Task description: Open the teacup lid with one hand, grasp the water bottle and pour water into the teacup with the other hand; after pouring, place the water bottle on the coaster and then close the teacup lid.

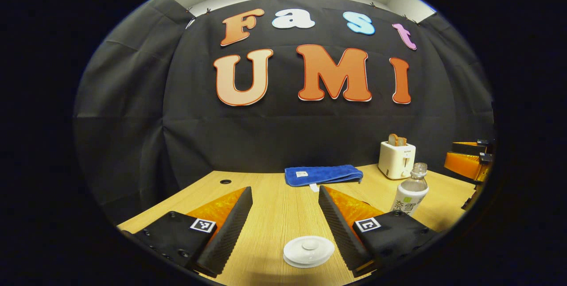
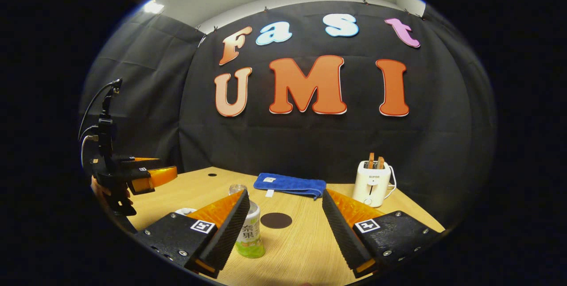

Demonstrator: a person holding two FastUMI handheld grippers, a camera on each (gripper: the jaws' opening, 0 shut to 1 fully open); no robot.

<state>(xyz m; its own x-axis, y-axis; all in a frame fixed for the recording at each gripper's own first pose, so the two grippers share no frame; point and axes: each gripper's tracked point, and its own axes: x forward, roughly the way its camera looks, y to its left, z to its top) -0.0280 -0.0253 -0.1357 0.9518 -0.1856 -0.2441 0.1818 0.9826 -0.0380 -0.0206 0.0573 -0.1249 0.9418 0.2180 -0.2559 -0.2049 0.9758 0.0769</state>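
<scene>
Left gripper view: left gripper (image 1: 285,215) hovering low over the wooden table (image 1: 274,202), fingers spread wide, gripping nothing. White teacup lid (image 1: 308,250) with its round knob lying below and between the two fingers, nearer the right-hand finger (image 1: 339,228), touching neither as far as can be told. Cup beneath the lid hidden. Water bottle (image 1: 412,193) upright past that same finger, off to the right side, cap off or clear, hard to tell. Folded blue towel (image 1: 323,174) at the far edge by the black cloth wall. White toaster (image 1: 397,160) with bread in its slot to the right of the towel. Part of the other gripper at the far right edge of this view.

Right gripper view: right gripper (image 2: 283,222) also low over the table, fingers wide apart and empty. Bottle standing just behind and beside the left-hand finger (image 2: 230,228), partly covered by it, outside the gap rather than between the fingers. Dark round coaster (image 2: 276,220) flat on the table, ahead in the gap between the fingers, bare. Towel behind the coaster, toaster to the right. Left gripper at the far left, held by a hand (image 2: 104,188), with a sliver of the white teacup (image 2: 185,211) near it.
</scene>
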